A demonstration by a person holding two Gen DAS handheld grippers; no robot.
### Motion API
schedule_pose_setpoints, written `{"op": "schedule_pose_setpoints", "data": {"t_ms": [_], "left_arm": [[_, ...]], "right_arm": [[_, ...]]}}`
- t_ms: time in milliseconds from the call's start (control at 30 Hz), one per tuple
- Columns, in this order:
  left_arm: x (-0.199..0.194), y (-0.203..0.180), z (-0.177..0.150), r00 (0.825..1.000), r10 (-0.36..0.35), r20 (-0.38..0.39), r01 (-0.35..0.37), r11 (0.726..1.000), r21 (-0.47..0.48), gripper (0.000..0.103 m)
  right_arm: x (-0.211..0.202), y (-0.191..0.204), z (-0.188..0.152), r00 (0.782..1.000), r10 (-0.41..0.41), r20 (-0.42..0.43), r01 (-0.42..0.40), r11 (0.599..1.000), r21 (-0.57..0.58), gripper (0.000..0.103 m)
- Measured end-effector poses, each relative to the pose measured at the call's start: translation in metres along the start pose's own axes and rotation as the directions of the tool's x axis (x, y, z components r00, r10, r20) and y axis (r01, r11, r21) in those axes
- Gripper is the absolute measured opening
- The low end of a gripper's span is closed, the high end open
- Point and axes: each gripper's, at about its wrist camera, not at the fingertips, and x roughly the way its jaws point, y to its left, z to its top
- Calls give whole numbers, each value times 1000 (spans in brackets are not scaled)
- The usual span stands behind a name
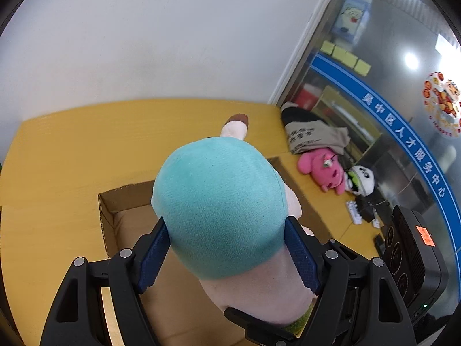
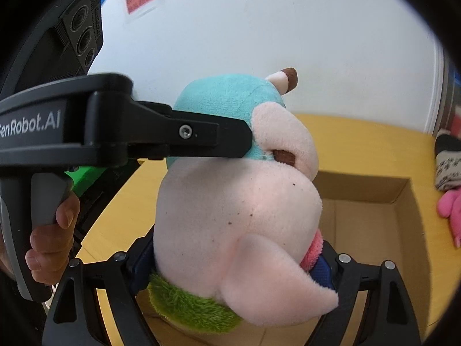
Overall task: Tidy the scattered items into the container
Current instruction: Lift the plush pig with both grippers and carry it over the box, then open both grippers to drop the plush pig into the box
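**One plush, two grippers, over the box**

While the left gripper (image 1: 227, 248) clamps the plush toy's (image 1: 219, 210) teal head, the right gripper (image 2: 233, 276) squeezes its lower body, centre frame above the open cardboard box (image 1: 121, 199). Beyond, right: one pink plush (image 1: 322, 170), one panda toy (image 1: 361, 180).

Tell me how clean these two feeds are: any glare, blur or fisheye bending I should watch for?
Left wrist view: glare spot on the glass partition, table edge bowed by the fisheye, teal-capped plush toy sharp but blocking much of the cardboard box. Right wrist view: even light, dark corners, plush toy filling the centre, pink plush cut off at the edge.
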Motion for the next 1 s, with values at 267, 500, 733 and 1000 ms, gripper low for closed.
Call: {"op": "schedule_pose_setpoints", "data": {"t_ms": [267,500,733,1000], "left_arm": [[70,72,-11,992,-1,-129,-6,998,-59,81],[111,105,-29,972,46,-231,-69,993,-92,80],[110,114,-30,973,55,-224,-80,991,-104,79],[107,117,-26,974,97,-204,-117,989,-86,80]], "right_arm": [[108,-14,-14,990,-4,-142,17,996,87,87],[164,-18,-33,967,31,-253,4,990,138,91],[156,-22,-36,955,78,-287,-42,991,128,92],[127,-25,-40,965,100,-241,-85,994,72,51]]}}
